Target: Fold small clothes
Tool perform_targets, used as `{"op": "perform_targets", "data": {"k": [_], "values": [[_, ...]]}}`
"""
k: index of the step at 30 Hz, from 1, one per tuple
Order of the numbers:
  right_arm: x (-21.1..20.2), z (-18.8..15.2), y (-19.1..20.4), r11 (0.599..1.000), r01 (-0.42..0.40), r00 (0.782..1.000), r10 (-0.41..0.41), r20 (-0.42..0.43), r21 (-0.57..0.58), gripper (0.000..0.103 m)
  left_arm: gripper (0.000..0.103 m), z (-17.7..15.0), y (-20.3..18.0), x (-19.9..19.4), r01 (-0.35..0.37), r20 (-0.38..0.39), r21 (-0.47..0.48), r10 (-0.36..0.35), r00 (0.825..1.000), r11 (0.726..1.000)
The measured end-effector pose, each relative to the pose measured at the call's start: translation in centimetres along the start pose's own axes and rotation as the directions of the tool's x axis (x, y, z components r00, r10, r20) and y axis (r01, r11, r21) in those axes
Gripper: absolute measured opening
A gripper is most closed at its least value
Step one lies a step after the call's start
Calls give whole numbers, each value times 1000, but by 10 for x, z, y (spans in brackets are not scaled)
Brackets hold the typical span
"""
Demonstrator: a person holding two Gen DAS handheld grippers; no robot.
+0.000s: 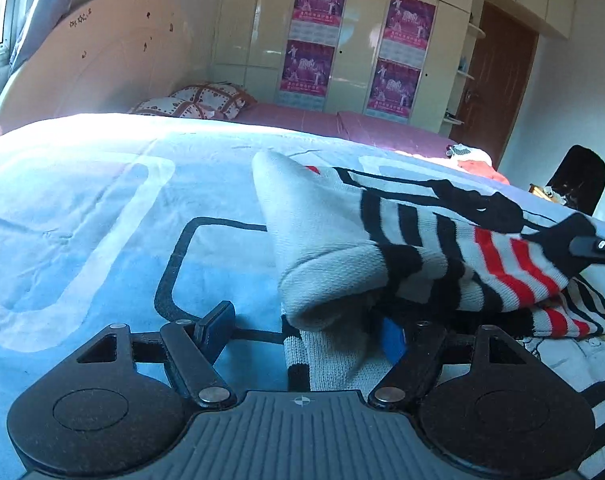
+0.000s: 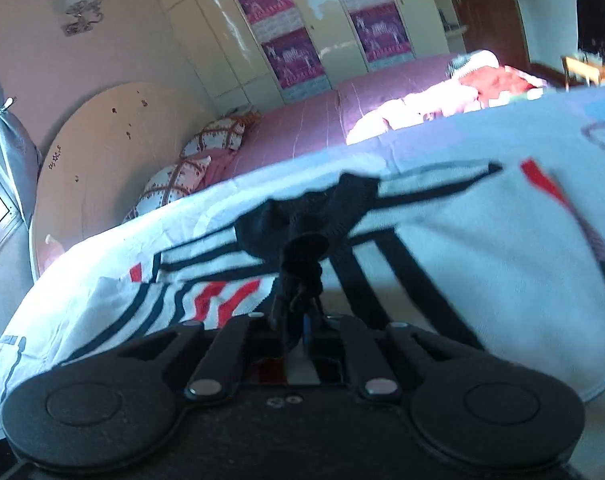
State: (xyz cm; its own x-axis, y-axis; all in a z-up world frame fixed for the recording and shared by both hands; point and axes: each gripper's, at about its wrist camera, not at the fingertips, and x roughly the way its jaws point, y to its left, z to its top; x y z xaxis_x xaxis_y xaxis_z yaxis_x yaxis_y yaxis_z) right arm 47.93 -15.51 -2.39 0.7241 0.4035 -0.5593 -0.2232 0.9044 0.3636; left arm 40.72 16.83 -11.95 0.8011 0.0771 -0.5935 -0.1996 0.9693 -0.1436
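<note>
Left wrist view: your left hand-held gripper (image 1: 306,328) stands wide open, low over the bed. Its left finger (image 1: 216,328) is clear of the cloth, with only the pale blue quilt (image 1: 82,208) under it. The right finger is mostly hidden under the sweater (image 1: 382,248), so you cannot tell whether that pad touches the knit; only a bit of blue pad shows beneath the fold. The sweater is a white knit with black and red stripes. A rolled white fold of it bulges just ahead of the open jaws, and the striped part stretches off to the right, where the tip of your right hand-held gripper (image 1: 594,246) pinches a black edge.

In the right wrist view, the right hand-held gripper (image 2: 302,312) is closed tight on that black trim (image 2: 302,216), which bunches up between the fingers. The view is blurred, so finer detail of the pinch is unclear. The white and striped knit spreads out on the quilt to both sides of it.

Farther back lie two patterned pillows (image 1: 198,100) on a pink sheet (image 1: 342,124), with a heap of red and white clothes (image 2: 462,84) near the far edge of the bed. A cream wardrobe (image 1: 362,52) with purple posters stands behind, beside a brown door (image 1: 498,80).
</note>
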Motion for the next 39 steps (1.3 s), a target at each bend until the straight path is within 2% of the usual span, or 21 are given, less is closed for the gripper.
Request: {"op": "perform_targets", "data": {"k": [1, 3, 4, 5, 9, 14, 17, 19, 20, 21, 22, 24, 25, 28, 30, 32, 34, 36, 38, 39], "values": [[-10, 6, 0, 1000, 12, 999, -11, 42, -20, 7, 74, -1, 2, 0, -4, 3, -14, 4, 1000, 1000], [-30, 16, -6, 997, 54, 993, -48, 111, -51, 8, 65, -2, 6, 0, -5, 9, -37, 5, 1000, 999], [-39, 17, -13, 996, 71, 989, -64, 132, -50, 8, 64, -2, 8, -1, 0, 8, -39, 0, 1000, 999], [-43, 18, -22, 996, 81, 989, -76, 130, -35, 8, 63, -3, 8, -1, 4, 9, -38, -3, 1000, 999], [-23, 3, -41, 995, 103, 995, -103, -2, -17, 8, 61, -2, 9, 0, 9, 10, -41, -9, 1000, 999], [-19, -10, -40, 994, 109, 994, -109, -8, -21, 8, 60, -1, 10, 0, 16, 3, -31, -16, 1000, 999], [-10, -22, -44, 989, 141, 987, -144, -66, -52, 8, 60, 1, 9, 1, 27, -18, 18, -27, 999, 999], [-11, -26, -48, 991, 129, 989, -131, -69, -40, 9, 60, 3, 10, -2, 42, -44, 56, -40, 998, 998], [-14, -26, -49, 991, 127, 989, -129, -74, -40, 16, 60, 5, 14, -8, 47, -54, 67, -44, 998, 997], [-18, -25, -51, 991, 125, 989, -127, -75, -37, 27, 60, 7, 17, -16, 40, -53, 73, -36, 998, 996], [-24, -24, -52, 992, 123, 990, -125, -65, -34, 31, 60, 10, 18, -27, 33, -30, 89, -31, 999, 995], [-43, -21, -50, 993, 105, 994, -105, 11, -59, 25, 60, 18, 12, -42, 56, 19, 111, -58, 998, 992], [-47, -20, -46, 993, 86, 996, -84, 28, -84, 24, 60, 24, 3, -43, 91, 29, 124, -95, 995, 988], [-39, -15, -24, 985, 28, 1000, -27, 11, -173, 23, 60, 35, -39, -26, 181, 16, 182, -187, 982, 966], [-28, -18, -11, 975, 12, 1000, -15, -9, -222, 21, 60, 37, -58, -7, 221, -14, 157, -222, 975, 963], [-15, -24, -7, 962, 38, 998, -52, -43, -271, 17, 60, 30, -68, 23, 180, -123, 140, -163, 979, 974], [-1, -32, -13, 945, 108, 985, -144, -95, -309, 13, 62, 26, -63, 27, 195, -113, 123, -182, 977, 973], [-5, -30, -20, 957, 84, 989, -114, -95, -276, 14, 63, 33, -62, 20, 201, -121, 135, -185, 975, 970], [-13, -23, -23, 963, 85, 993, -102, -53, -254, 22, 63, 43, -56, 13, 201, -62, 149, -194, 979, 968], [-16, -19, -24, 968, 78, 996, -87, -26, -240, 23, 63, 49, -53, 15, 206, -51, 144, -200, 978, 968]]}}
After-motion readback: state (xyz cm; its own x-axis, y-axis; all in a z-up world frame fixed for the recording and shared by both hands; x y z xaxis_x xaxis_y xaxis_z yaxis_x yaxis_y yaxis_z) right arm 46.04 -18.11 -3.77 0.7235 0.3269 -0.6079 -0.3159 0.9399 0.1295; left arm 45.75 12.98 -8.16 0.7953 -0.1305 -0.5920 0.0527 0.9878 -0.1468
